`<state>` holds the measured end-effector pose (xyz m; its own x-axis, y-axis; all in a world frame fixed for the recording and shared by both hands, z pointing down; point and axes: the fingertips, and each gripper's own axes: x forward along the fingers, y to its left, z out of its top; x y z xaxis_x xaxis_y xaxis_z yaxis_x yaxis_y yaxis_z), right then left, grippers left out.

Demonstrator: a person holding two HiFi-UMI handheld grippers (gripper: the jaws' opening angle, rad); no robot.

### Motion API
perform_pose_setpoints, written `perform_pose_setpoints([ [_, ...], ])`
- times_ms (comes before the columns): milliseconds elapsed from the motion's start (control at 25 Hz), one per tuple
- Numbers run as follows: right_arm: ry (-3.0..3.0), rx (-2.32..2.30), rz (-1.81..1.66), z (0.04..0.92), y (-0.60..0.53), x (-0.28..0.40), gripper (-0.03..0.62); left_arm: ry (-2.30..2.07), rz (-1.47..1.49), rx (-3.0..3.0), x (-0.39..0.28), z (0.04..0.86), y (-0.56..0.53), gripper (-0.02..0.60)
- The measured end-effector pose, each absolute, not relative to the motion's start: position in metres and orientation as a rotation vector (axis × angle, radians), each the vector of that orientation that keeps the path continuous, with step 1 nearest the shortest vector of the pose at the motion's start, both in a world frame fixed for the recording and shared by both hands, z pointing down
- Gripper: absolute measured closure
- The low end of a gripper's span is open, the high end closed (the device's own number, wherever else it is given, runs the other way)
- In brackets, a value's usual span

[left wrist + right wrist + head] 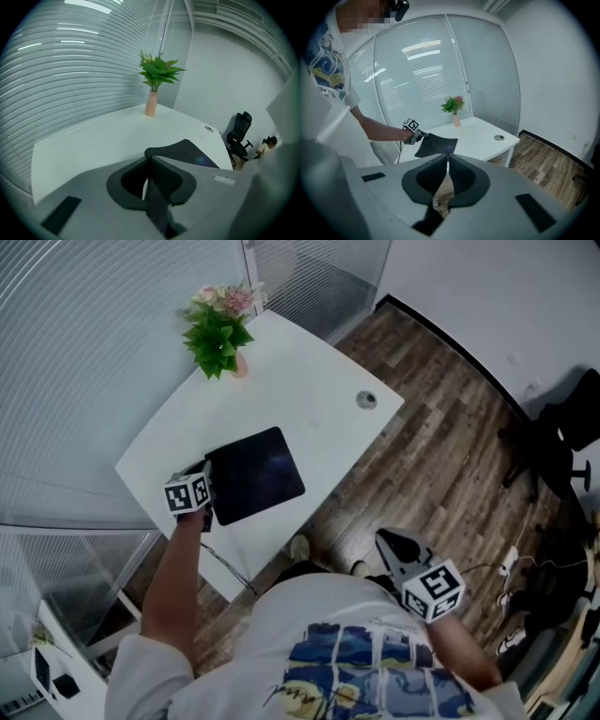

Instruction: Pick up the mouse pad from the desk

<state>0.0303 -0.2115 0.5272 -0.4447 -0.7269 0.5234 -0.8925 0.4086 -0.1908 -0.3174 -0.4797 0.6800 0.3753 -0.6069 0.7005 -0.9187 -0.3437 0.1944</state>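
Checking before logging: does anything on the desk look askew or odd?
The mouse pad is not flat: the left gripper pinches its edge and holds that side raised off the desk, bending it. Nothing else stands out.

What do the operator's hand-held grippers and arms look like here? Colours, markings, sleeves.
The left hand-held gripper and right hand-held gripper have light grey bodies and black ribbed pads tapering to a point. Each carries a white cube with black square markers. The person wears a white short-sleeved T-shirt with a blue and yellow print; the forearms are bare.
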Motion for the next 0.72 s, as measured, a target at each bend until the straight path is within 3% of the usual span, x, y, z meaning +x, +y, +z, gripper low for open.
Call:
perform_pose_setpoints([
  [720,-2.426,1.297,0.628,0.521,-0.157,0.090,0.586,-1.406,0.645,2.149,-0.261,0.583,-0.434,0.557],
])
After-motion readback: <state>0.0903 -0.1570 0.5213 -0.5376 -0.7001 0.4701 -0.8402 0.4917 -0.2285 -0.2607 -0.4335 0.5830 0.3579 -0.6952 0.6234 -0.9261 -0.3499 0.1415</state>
